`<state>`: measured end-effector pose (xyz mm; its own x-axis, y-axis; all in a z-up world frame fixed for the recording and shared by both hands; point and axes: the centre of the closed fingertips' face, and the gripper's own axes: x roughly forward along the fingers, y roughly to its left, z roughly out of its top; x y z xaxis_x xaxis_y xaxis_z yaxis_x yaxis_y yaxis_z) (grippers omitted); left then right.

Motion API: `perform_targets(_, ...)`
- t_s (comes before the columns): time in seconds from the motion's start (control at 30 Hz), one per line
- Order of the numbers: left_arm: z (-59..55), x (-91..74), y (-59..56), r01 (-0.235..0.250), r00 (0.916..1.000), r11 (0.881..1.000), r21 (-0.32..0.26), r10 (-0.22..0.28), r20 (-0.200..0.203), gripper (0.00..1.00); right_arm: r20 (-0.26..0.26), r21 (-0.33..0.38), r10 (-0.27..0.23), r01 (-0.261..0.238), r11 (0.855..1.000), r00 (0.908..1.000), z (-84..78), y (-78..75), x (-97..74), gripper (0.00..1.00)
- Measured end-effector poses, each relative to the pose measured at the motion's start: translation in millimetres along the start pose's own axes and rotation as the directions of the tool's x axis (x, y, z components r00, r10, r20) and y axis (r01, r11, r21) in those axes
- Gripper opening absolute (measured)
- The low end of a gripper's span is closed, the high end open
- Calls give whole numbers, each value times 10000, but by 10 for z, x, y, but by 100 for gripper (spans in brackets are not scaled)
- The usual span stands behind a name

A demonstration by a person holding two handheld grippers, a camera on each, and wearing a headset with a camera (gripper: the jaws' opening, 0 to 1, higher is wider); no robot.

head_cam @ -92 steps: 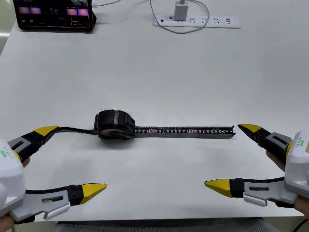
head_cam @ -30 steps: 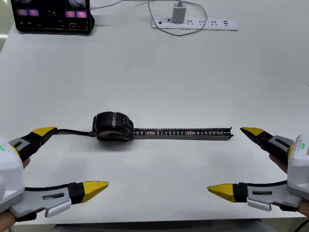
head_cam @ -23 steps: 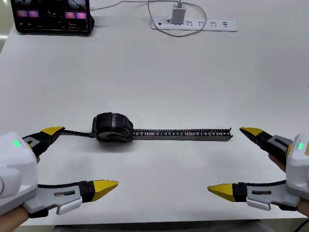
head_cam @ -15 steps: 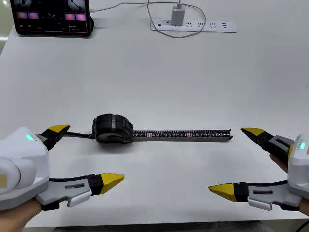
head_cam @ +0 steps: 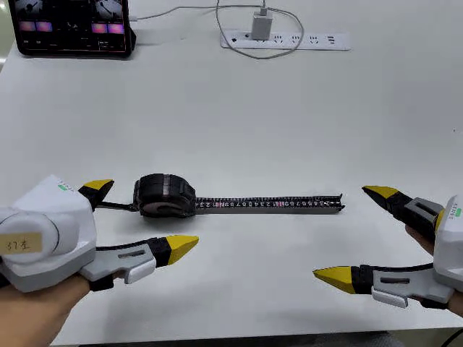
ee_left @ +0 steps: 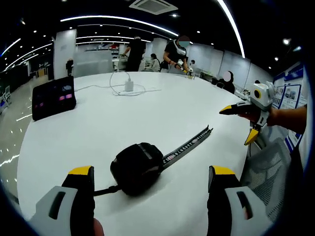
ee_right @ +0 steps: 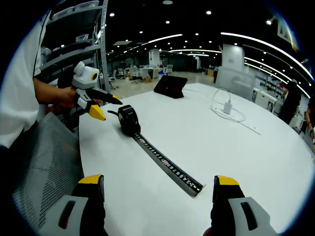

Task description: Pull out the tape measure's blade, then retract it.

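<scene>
A black tape measure case (head_cam: pixel 164 196) (ee_left: pixel 138 167) (ee_right: pixel 129 119) lies on the white table (head_cam: pixel 239 116). Its blade (head_cam: pixel 268 204) (ee_left: pixel 189 144) (ee_right: pixel 165 162) is pulled out to the right and lies flat. A black wrist strap (head_cam: pixel 119 207) trails left from the case. My left gripper (head_cam: pixel 141 217) (ee_left: pixel 151 173) is open, its yellow-tipped jaws standing on either side of the case's left end without touching it. My right gripper (head_cam: pixel 358 235) (ee_right: pixel 160 183) is open too, just right of the blade's hook end (head_cam: pixel 338 203), with nothing between its jaws.
At the table's far left stands a dark tablet (head_cam: pixel 72 27) with a lit screen. A white power strip (head_cam: pixel 286 40) with a plugged-in charger and looped cable lies at the far edge. People stand in the background of the left gripper view.
My left gripper has moved right and forward toward the tape measure case, its jaws now flanking the strap end. The right gripper and the tape have stayed in place.
</scene>
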<state>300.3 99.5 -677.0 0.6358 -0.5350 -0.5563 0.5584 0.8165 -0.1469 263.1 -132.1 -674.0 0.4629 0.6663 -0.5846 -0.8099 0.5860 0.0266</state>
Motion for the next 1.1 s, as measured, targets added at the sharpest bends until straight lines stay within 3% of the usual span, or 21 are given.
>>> perform_targets(0.63, -15, 261, -17, -51, 9997, 9886, -1503, 86, 229, 91, 7, 85, -227, 227, 9997, 9997, -40, -98, -63, 89)
perform_targets(1.1, 3, 305, 11, -232, 9987, 9804, -1957, 316, 397, 88, -66, 119, -160, 161, 9998, 9999, -50, -112, -36, 85)
